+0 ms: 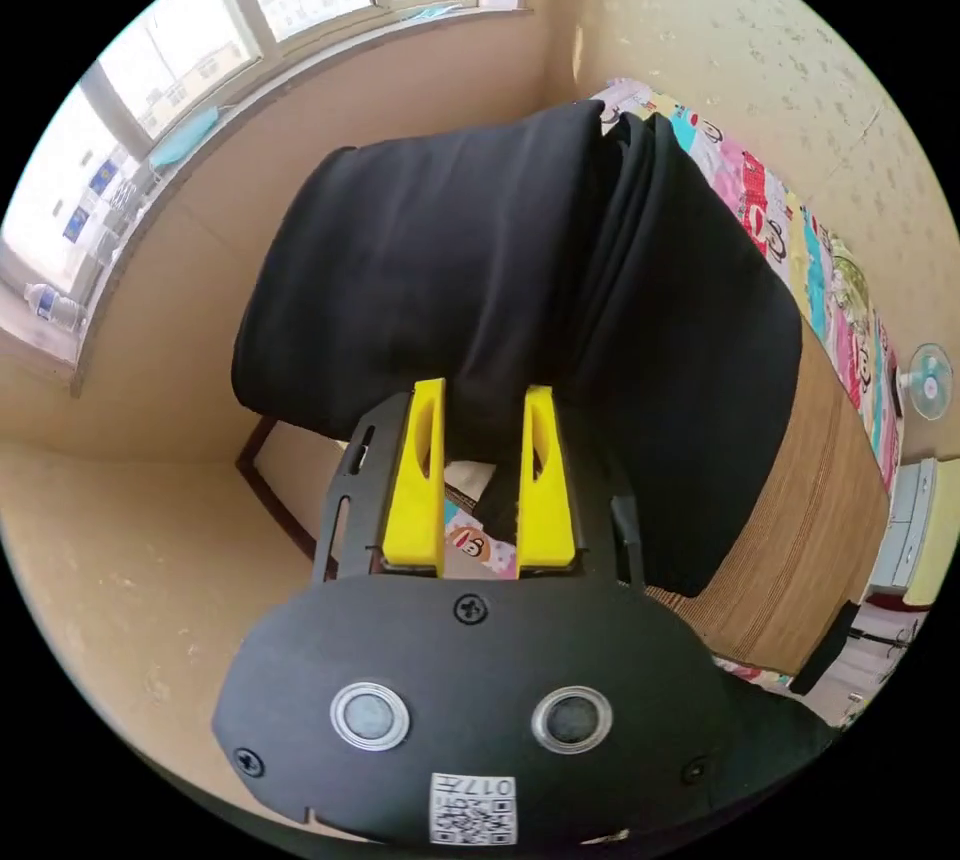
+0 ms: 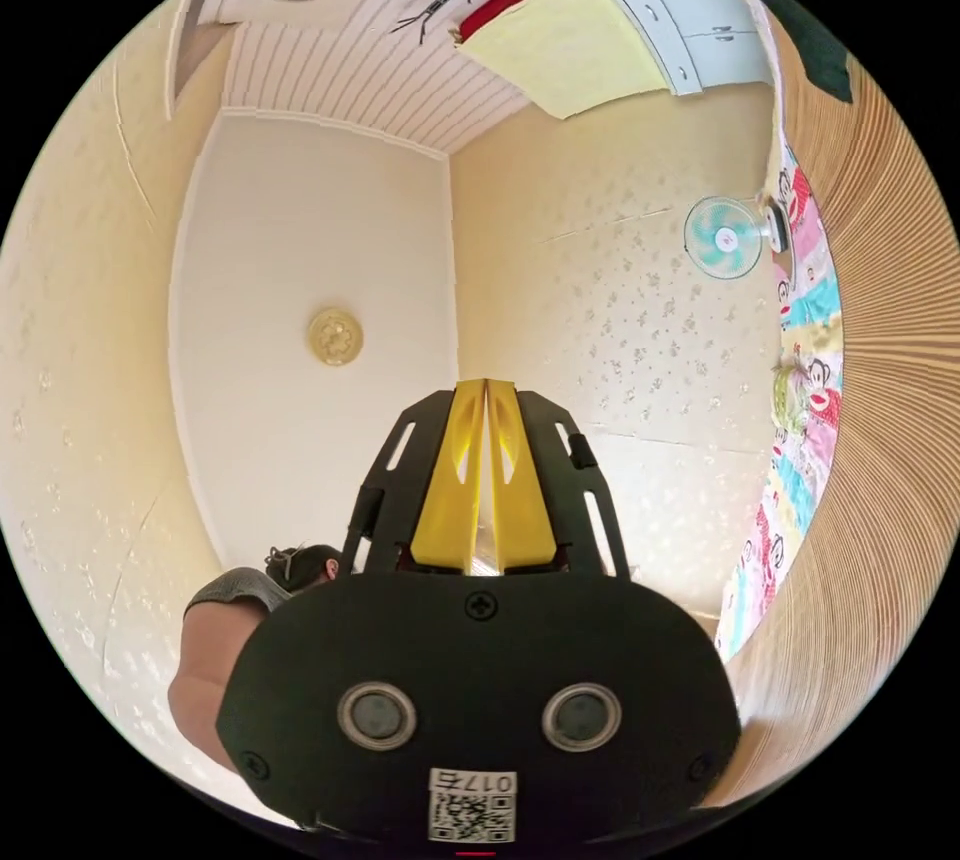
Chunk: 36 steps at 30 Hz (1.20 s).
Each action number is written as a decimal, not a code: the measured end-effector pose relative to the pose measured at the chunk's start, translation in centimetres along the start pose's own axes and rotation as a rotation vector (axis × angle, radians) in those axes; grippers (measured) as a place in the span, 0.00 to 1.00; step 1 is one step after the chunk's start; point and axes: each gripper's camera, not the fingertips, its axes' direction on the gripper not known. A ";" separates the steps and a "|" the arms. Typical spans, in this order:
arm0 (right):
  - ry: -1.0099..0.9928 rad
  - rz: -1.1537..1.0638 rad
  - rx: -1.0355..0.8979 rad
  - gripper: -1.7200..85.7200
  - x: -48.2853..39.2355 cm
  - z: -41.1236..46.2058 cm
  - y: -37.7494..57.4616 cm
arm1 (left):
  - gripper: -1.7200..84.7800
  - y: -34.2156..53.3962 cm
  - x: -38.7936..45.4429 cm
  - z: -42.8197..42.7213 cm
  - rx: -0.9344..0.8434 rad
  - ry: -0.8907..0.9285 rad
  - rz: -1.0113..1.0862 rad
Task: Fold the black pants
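Pants [image 1: 480, 270], black and bunched, are hanging lifted above the bed [image 1: 820, 500], with a fold of fabric running down between the left tool [image 1: 482, 400] yellow jaws, which are gripping it at 6 o'clock. Right tool [image 2: 486, 390] is pointing at the ceiling [image 2: 300, 280], jaws pressed together on nothing, a wall fan [image 2: 725, 237] sitting at 2 o'clock.

In the left gripper view, a wide window [image 1: 250, 10] runs along a beige wall, with a clear bottle [image 1: 45, 302] on its sill. A cartoon-print sheet [image 1: 800, 240] in pink, teal and yellow covers a bed, with a woven bamboo mat [image 1: 820, 520] laid over part of it. A teal fan [image 1: 928, 382] is mounted on the speckled wall.

In the right gripper view, a round ceiling lamp [image 2: 335, 337] sits on the white ceiling, and a yellow cloth [image 2: 565, 45] hangs beside a white cabinet [image 2: 700, 25].
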 end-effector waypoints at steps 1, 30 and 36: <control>-0.009 -0.040 0.022 0.02 -0.4 -0.8 -0.2 | 0.13 0.2 0.0 -0.2 -0.001 0.001 -0.031; 0.159 0.616 -1.218 0.28 43.6 15.4 18.3 | 0.05 14.9 23.1 -40.1 0.939 2.216 0.979; -0.105 0.970 -0.882 0.24 57.5 14.8 26.8 | 0.06 24.6 39.6 -34.2 0.337 2.274 1.214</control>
